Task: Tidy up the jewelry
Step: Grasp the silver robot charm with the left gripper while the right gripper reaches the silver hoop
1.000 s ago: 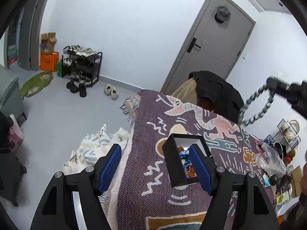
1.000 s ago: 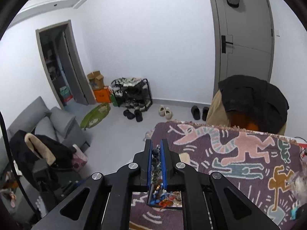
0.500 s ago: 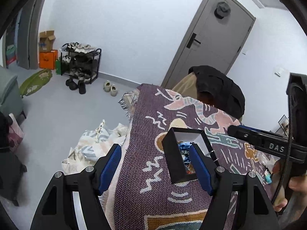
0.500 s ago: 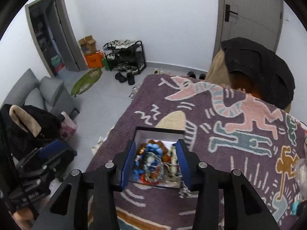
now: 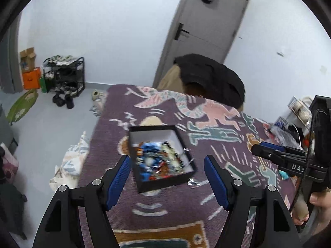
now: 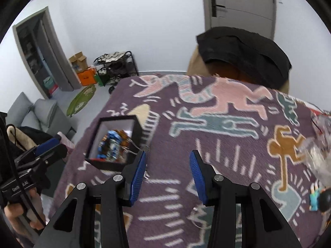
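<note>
A black box (image 5: 163,157) with a white lining sits open on a purple patterned blanket (image 5: 223,150) that covers the table, and it holds a tangle of blue, orange and silvery jewelry (image 5: 159,161). In the left wrist view the left gripper (image 5: 167,175) has its blue-padded fingers spread wide, one on each side of the near end of the box, gripping nothing; whether the pads touch the box walls cannot be told. A small silvery piece (image 5: 193,183) lies loose on the blanket just beside the near right corner of the box, at about 1 o'clock from the gripper's midpoint. At 3 o'clock in that view the right gripper (image 5: 289,159) reaches in from the edge, held by a hand (image 5: 316,204). In the right wrist view the right gripper (image 6: 167,171) is also spread apart and empty, hanging over bare blanket, with the box (image 6: 115,142) at about 10 o'clock from it, close by its left finger. A chair draped with a black coat (image 6: 246,53) stands at the far side of the table at 12 o'clock, before a grey door (image 6: 240,6). A shoe rack (image 5: 64,76) stands against the wall at 10 o'clock.
</note>
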Tool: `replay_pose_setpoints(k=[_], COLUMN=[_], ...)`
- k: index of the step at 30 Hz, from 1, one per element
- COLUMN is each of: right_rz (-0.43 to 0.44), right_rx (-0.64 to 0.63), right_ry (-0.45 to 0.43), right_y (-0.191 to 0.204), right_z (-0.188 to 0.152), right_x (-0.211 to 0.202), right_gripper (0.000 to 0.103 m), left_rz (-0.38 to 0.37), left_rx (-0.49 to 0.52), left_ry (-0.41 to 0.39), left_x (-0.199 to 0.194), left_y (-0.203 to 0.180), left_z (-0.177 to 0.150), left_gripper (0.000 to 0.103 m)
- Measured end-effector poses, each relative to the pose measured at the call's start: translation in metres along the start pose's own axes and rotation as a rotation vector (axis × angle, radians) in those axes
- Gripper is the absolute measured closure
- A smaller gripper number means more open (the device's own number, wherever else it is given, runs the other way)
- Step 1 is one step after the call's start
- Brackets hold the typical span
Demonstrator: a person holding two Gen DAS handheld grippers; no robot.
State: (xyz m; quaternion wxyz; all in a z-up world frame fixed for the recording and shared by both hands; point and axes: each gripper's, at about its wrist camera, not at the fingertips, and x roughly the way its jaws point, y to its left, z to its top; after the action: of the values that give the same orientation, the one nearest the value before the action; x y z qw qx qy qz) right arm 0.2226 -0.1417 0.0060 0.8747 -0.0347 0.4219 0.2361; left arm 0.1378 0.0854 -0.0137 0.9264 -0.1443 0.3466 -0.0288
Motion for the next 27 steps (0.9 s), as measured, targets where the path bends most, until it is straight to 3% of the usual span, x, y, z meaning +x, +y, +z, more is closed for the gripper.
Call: replay_pose_setpoints(k=[7,13,14,15,18,23,27], right_rz=[-0.023,-0.031,-0.031,-0.033,-0.034,-0.03,-0.026], right_rx=[0.032,0.018,0.011,0.008,0.003,-0.027,-0.042], right_ry=[0.019,0.081,0.093,0.103,0.1,0.132,0.153], right_y=[-0.039,-0.055,-0.055,-0.057,-0.06,-0.059,-0.057], right_z=[-0.032,-0.062,-0.066,-0.069,-0.078,-0.089,-0.096], right_x=[0.001,0.018,0.023,0.027,0.034,0.047,0.057], right_gripper=[0.059,0.059,0.057,0.045,0.027,0.027,0.027], left_rz=[-0.021,-0.013,-0.01,-0.005,0.008,0.046,0.085], left_rx=[0.076,0.078,0.075,0.072,0.062,0.031,0.01], left_ry=[0.055,0.113,0.123,0.131,0.15,0.189,0.207], left_x=[0.022,0.047,0.051,0.055,0.065,0.086,0.102], left_y=[-0.046,-0.064,-0.065,-0.067,-0.07,-0.07,-0.071], left_z=[-0.015,-0.029,-0.031,-0.033,-0.037,-0.043,-0.048], left_gripper=[0.029,0.032,0.034,0.034,0.036,0.047,0.048])
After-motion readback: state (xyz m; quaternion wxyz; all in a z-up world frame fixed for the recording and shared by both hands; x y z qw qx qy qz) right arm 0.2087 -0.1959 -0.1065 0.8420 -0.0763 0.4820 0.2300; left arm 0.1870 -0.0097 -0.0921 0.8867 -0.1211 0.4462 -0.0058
